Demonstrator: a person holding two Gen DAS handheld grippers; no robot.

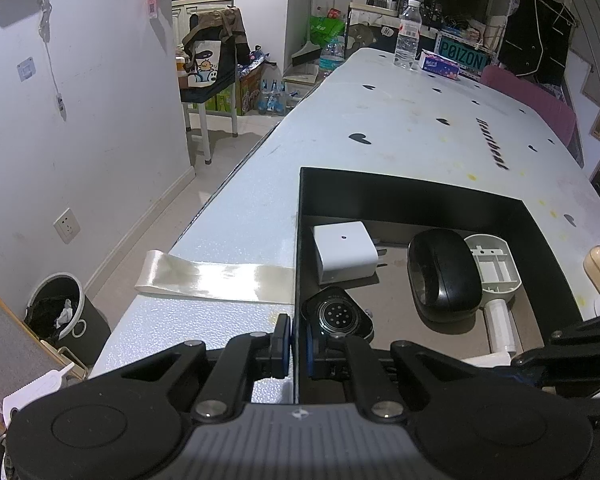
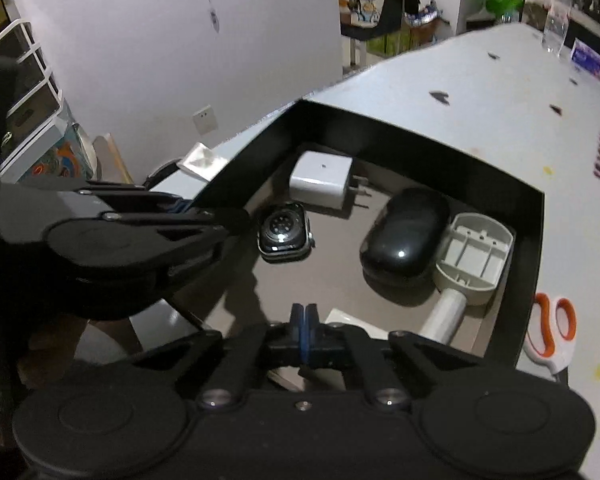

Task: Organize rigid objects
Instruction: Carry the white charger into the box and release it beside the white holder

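Observation:
A black open box [image 1: 400,194] [image 2: 400,136] stands on the white table. It holds a white charger [image 1: 346,252] [image 2: 320,180], a black watch body lying face down [image 1: 338,316] [image 2: 284,236], a black oval case [image 1: 442,274] [image 2: 404,232] and a grey plastic shell with a white handle [image 1: 494,266] [image 2: 474,252]. My left gripper [image 1: 297,340] [image 2: 192,208] is shut on the box's left wall, one finger on each side. My right gripper [image 2: 304,330] is shut and empty above the box's near side.
Orange-handled scissors [image 2: 552,328] lie right of the box. A strip of tape [image 1: 212,276] is stuck at the table's left edge. A water bottle [image 1: 408,34] and a tissue pack [image 1: 440,66] stand far back. A bin [image 1: 60,312] sits on the floor at the left.

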